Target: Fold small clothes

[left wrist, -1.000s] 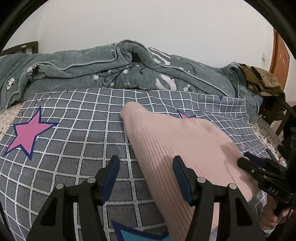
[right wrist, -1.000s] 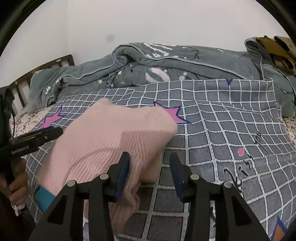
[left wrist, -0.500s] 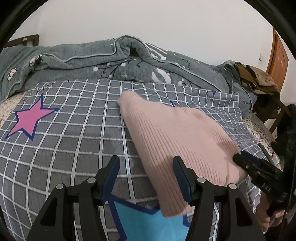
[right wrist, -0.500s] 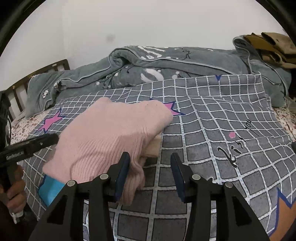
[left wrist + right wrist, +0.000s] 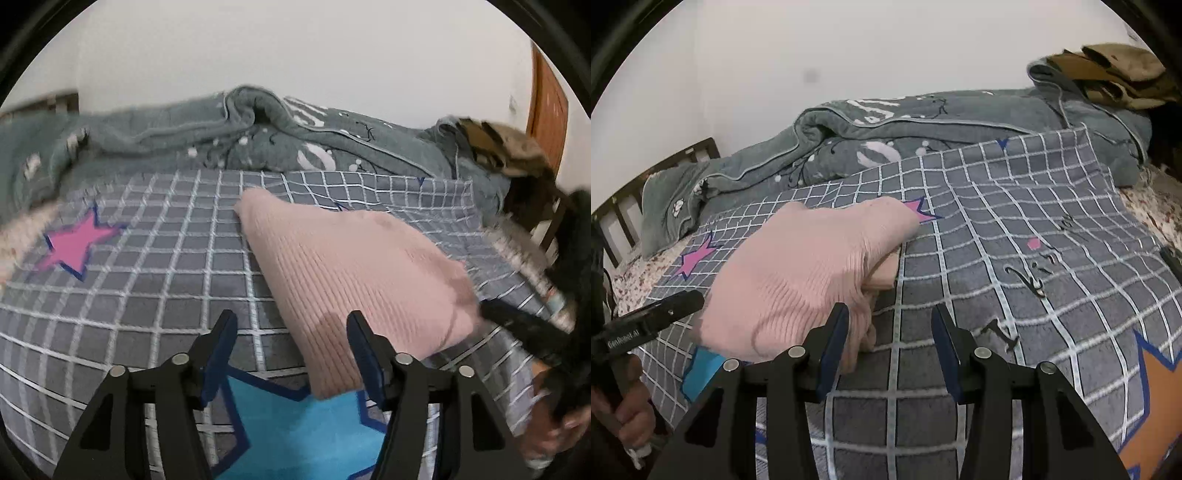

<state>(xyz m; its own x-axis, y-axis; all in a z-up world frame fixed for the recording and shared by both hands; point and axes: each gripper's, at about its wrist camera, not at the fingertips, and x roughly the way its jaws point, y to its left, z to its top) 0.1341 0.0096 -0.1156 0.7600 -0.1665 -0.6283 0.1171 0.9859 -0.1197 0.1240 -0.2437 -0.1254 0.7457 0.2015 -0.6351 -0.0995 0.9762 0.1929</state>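
A pink ribbed knit garment (image 5: 354, 269) lies folded on the grey checked blanket (image 5: 147, 280); it also shows in the right wrist view (image 5: 798, 273). My left gripper (image 5: 291, 350) is open and empty, just off the garment's near left edge. My right gripper (image 5: 890, 347) is open and empty, at the garment's near right corner, its left finger (image 5: 833, 343) in front of the fabric. The left gripper shows at the left edge of the right wrist view (image 5: 657, 317). The right gripper is a blurred dark shape in the left wrist view (image 5: 524, 325).
A rumpled grey-green duvet (image 5: 923, 125) lies along the back of the bed. Brown clothes (image 5: 1108, 74) are piled at the back right. A dark wooden headboard (image 5: 624, 210) stands at the left. A wooden door (image 5: 550, 110) is at the far right.
Both grippers have drawn back toward the bed's near edge, away from the garment. More blanket shows in front of them, and the garment lies still.
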